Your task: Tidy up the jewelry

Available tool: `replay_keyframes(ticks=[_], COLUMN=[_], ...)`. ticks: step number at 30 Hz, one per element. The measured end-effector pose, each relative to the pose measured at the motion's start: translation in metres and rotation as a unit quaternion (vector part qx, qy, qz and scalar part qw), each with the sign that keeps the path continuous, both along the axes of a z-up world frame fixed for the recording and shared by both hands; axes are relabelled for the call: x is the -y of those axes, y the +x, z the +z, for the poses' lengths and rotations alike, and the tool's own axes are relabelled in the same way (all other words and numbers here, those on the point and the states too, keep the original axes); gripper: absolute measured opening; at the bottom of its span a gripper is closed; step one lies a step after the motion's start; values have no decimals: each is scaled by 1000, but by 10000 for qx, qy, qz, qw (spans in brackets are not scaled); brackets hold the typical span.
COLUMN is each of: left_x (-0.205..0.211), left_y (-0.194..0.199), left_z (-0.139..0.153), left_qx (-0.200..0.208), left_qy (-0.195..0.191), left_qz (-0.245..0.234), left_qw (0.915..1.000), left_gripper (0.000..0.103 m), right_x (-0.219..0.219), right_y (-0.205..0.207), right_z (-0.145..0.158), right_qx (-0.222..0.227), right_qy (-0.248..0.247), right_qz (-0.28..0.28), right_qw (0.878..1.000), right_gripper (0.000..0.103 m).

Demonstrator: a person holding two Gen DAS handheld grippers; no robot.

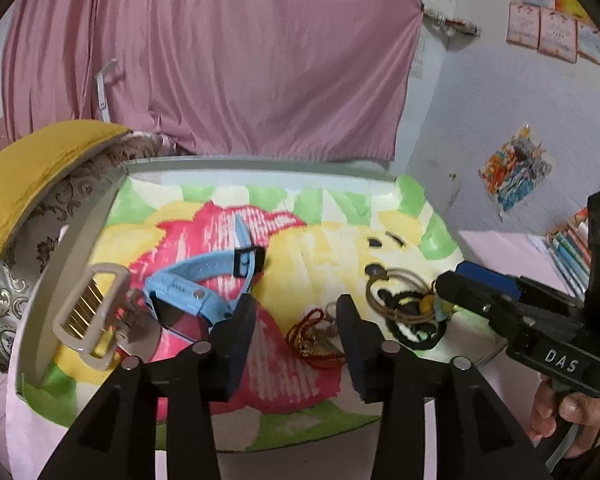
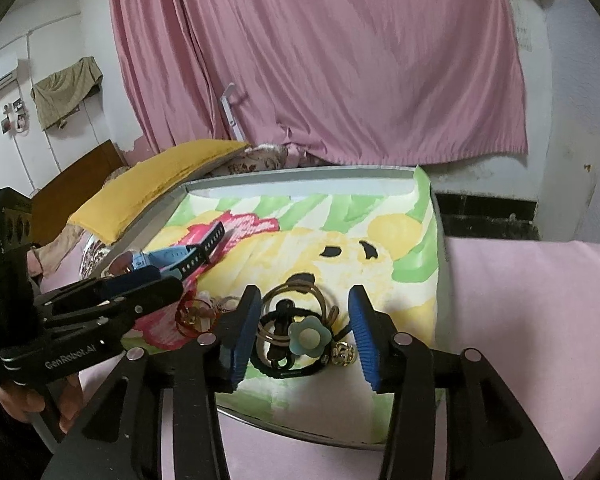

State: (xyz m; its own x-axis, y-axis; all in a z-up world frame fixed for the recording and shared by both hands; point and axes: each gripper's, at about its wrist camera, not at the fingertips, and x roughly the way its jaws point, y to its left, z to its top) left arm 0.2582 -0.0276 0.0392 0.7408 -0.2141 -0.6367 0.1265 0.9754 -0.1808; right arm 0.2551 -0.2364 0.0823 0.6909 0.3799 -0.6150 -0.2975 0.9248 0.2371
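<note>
The pile of hair ties (image 2: 296,328) in the lower middle of the right view is all tangled. The right gripper (image 2: 305,336) has its jaws apart, one on each side of the pile, and the pads do not press on anything. If the jaws close here, they may grab many loops at once. Then the green flower (image 2: 309,337) and the little gold bead (image 2: 342,354) could get dragged along or fall off the tray (image 2: 300,176). The ties are thin and springy, so one could also slip out of the pads.

The left gripper (image 1: 296,336) sits low in the middle of the left view. Its jaws are apart too, with nothing held. The red cord (image 1: 314,338) lies between them on the tray. The cord is thin and flat, so the jaws may close over it and miss it. The two grippers are near each other, so they could bump.

The jewelry is all on the tray, which has a bright cartoon picture on it. The blue watch (image 1: 192,292) lies at the left of the left view, with its strap curled up. A beige comb (image 1: 90,316) leans at the tray's left edge, just beside the watch.
</note>
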Motion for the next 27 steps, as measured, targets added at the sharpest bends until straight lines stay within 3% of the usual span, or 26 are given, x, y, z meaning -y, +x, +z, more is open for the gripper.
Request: replay_keyframes(ticks=[10,12,15,18,21,27], left_x=[-11,-12,-13,-15,-19,-26], left_y=[-19,-23,-29,-36,-42,-59], left_z=[21,23,26,29,31,34], left_qx=[757,883,1048,1183,1307,1527], left_qy=[136,186,249,325,305,224], left_qz=[377,454,539,652,751,874], left_qw=[9963,9949,9927,9903,9881,9841], left_gripper=[66,79,84,93,98,102], right_x=[7,8,10,10,10,10], right_y=[-15,-19,-25,-30,-35,-49], right_z=[17,20,25,29,32,40], right_qx=[613,724,898,1027,1147,1433], right_qy=[-139,-156,-179,-196,-230,-194], right_qz=[-233,-269,-309,-286,-265,-242], right_qw=[9978,9969,9953,9941,9928,9892], right_gripper=[63,71,84,85,96,98])
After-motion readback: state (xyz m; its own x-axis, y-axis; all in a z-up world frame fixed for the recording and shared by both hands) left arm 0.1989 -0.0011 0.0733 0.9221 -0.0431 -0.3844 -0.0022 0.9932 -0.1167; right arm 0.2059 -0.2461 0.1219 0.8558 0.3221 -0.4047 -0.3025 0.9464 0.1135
